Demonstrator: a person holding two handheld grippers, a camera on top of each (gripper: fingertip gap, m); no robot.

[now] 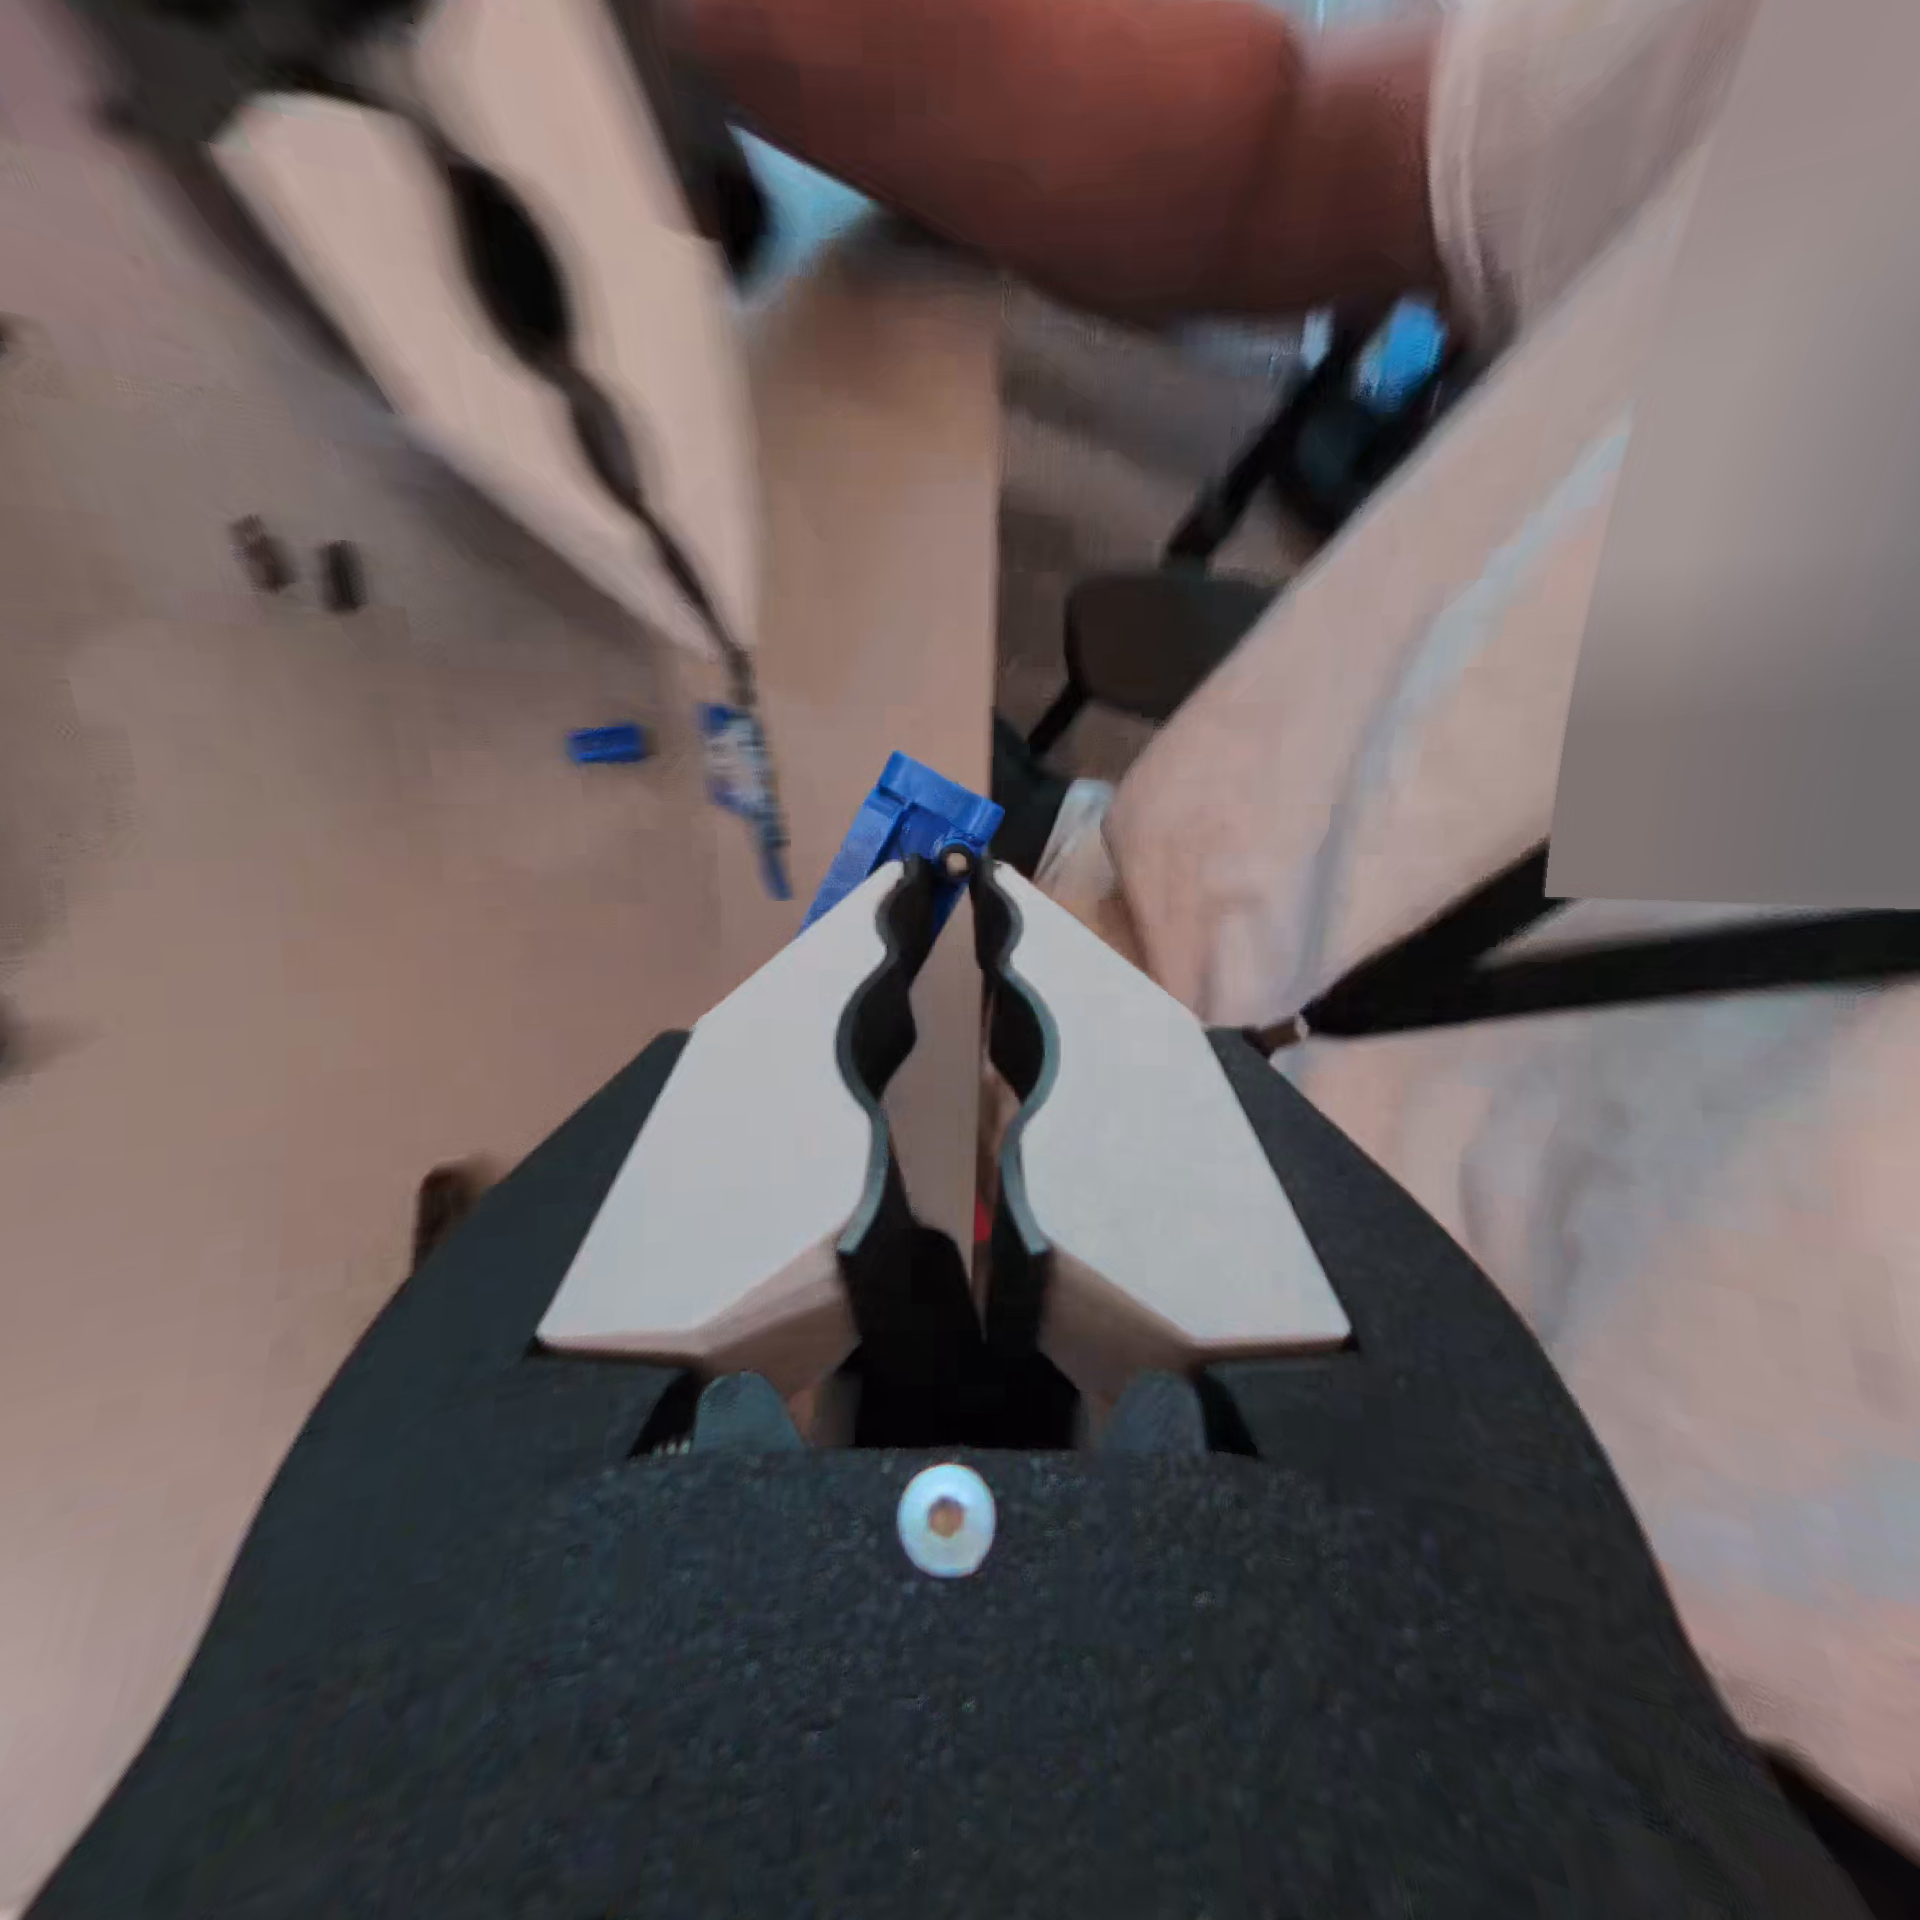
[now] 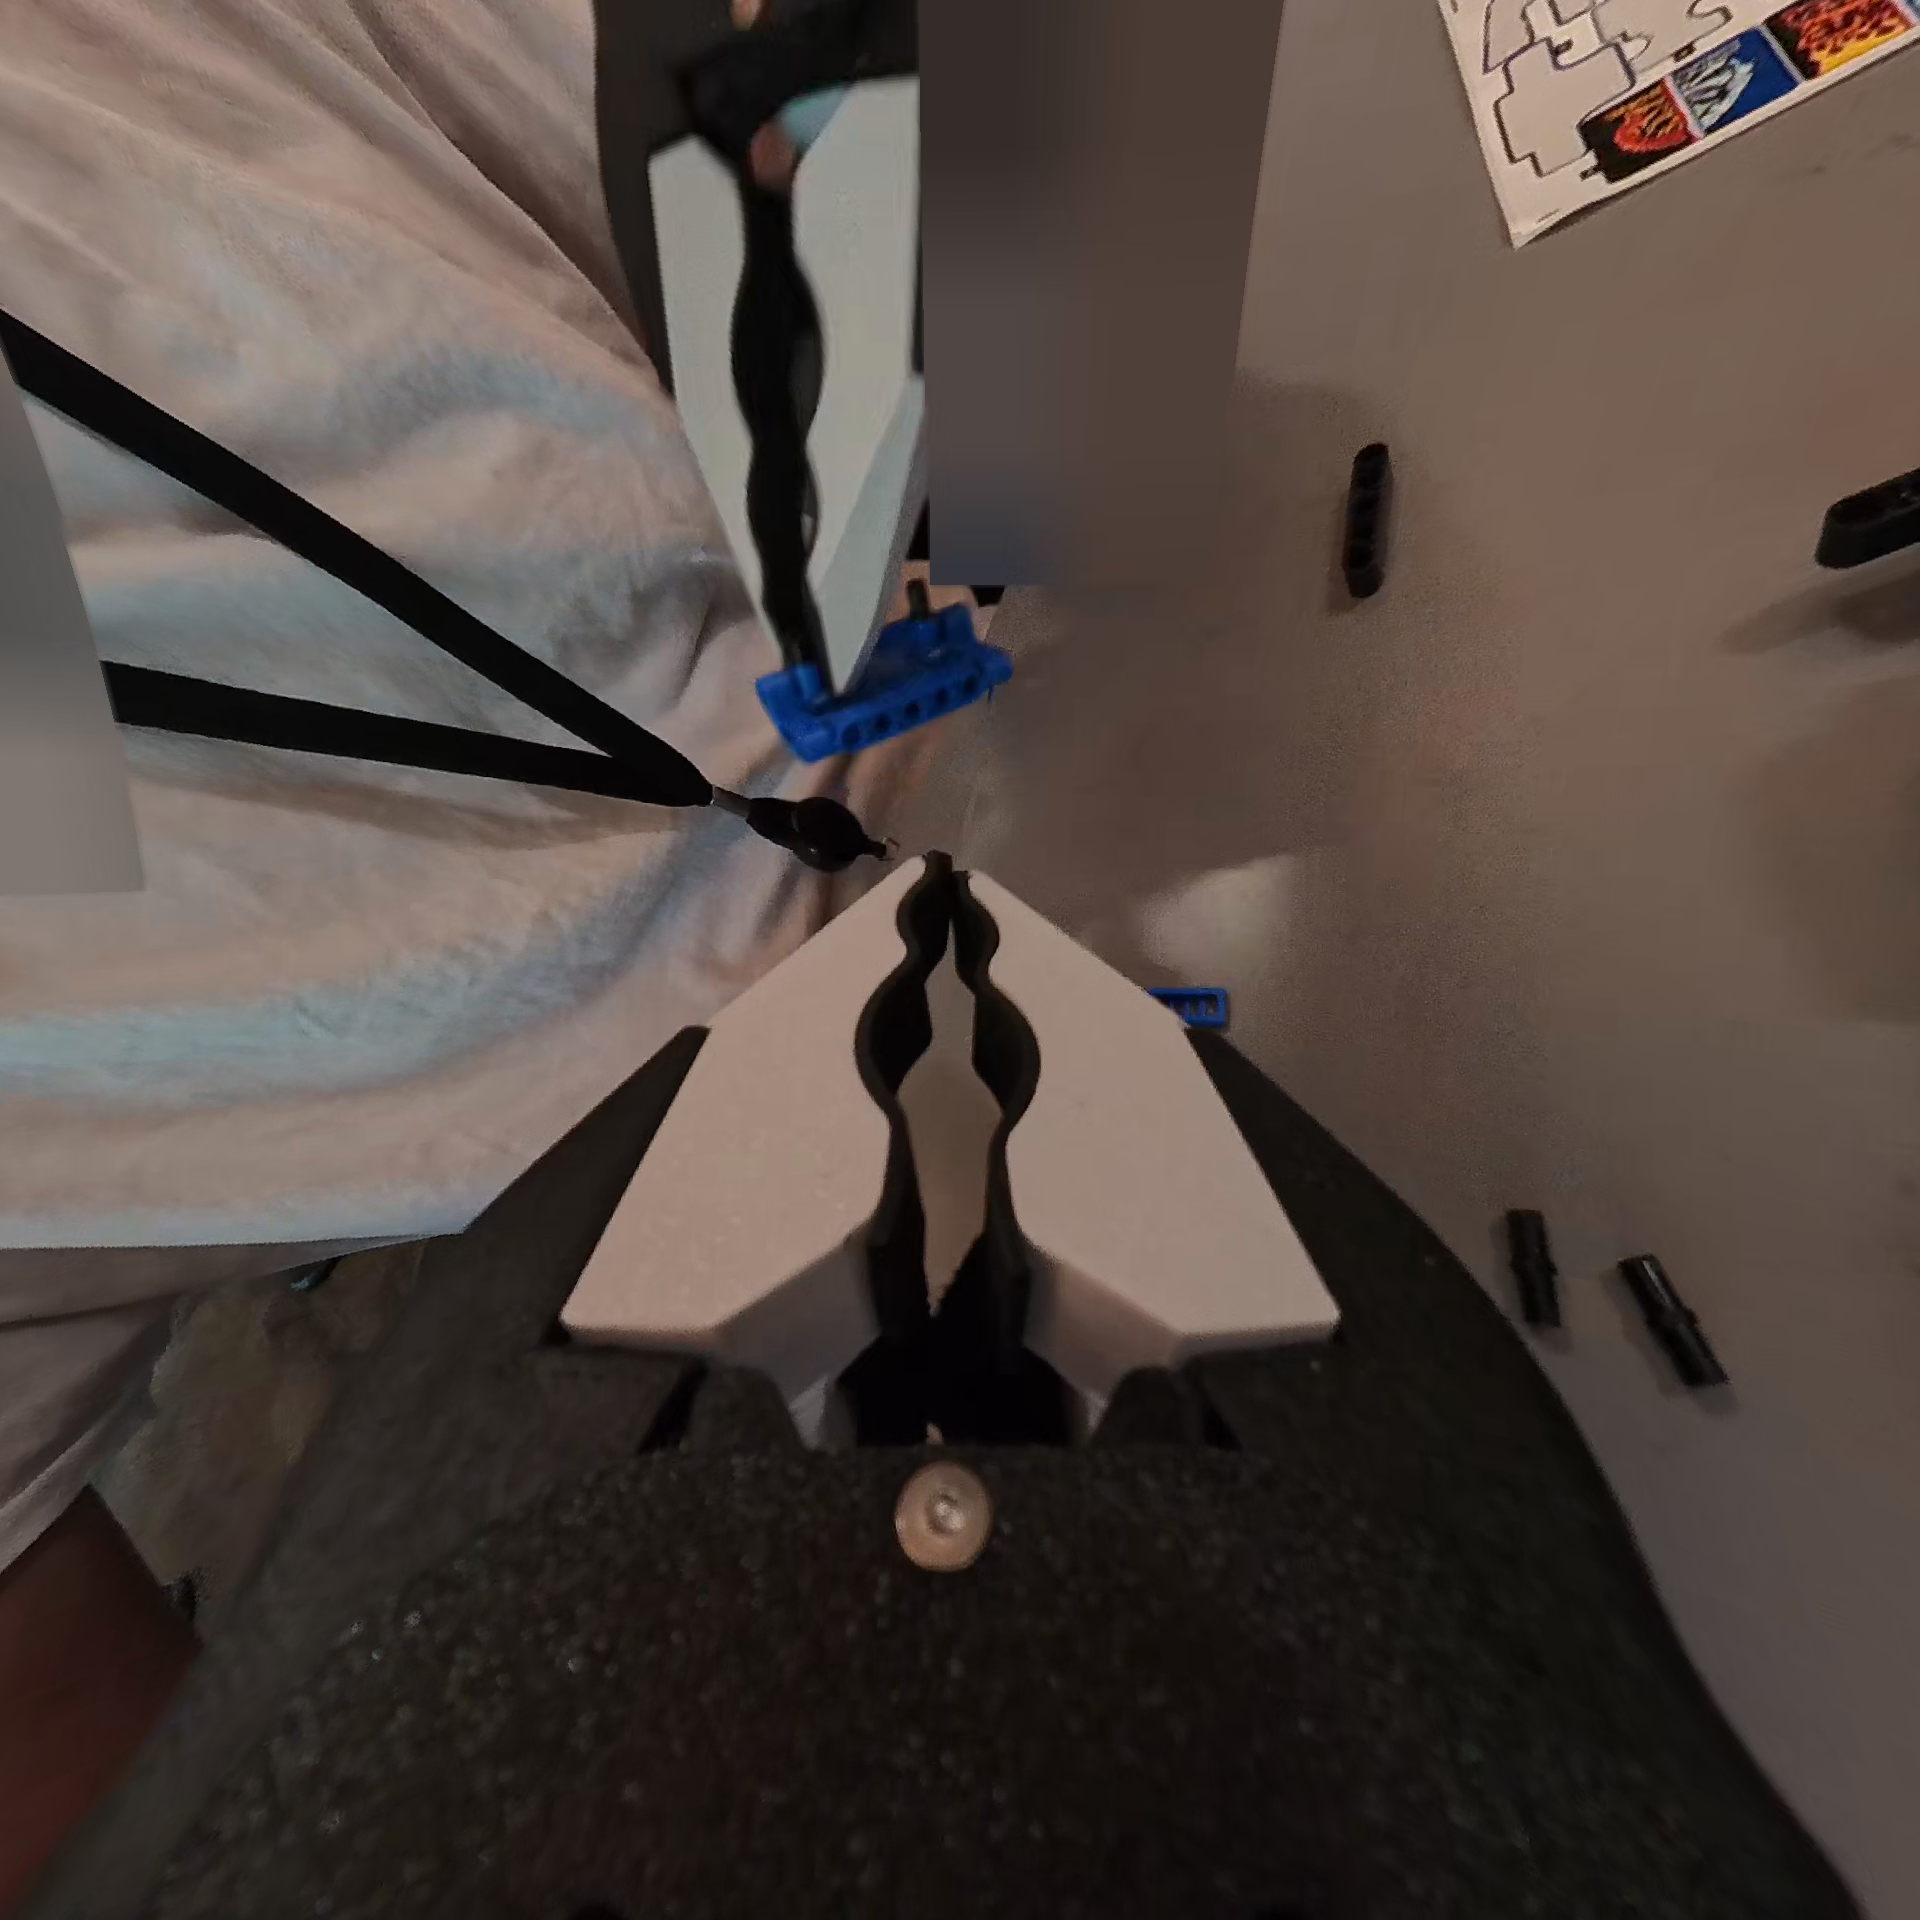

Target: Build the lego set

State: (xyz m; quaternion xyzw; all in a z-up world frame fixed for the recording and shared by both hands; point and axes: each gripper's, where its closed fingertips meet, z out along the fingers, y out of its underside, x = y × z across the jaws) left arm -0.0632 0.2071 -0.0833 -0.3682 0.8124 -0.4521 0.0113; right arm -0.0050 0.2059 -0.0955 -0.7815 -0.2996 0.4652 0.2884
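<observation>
1. Left gripper pinched tight on a blue lego frame, held up off the table in front of a pale shirt – also seen from the right wrist view.
2. Right gripper closed to a narrow slit at the tips, a small dark pin seemingly caught there – hard to tell for certain.
3. On the table: two black pins, a black beam, a small blue piece.
4. Sticker sheet at the far corner.
</observation>
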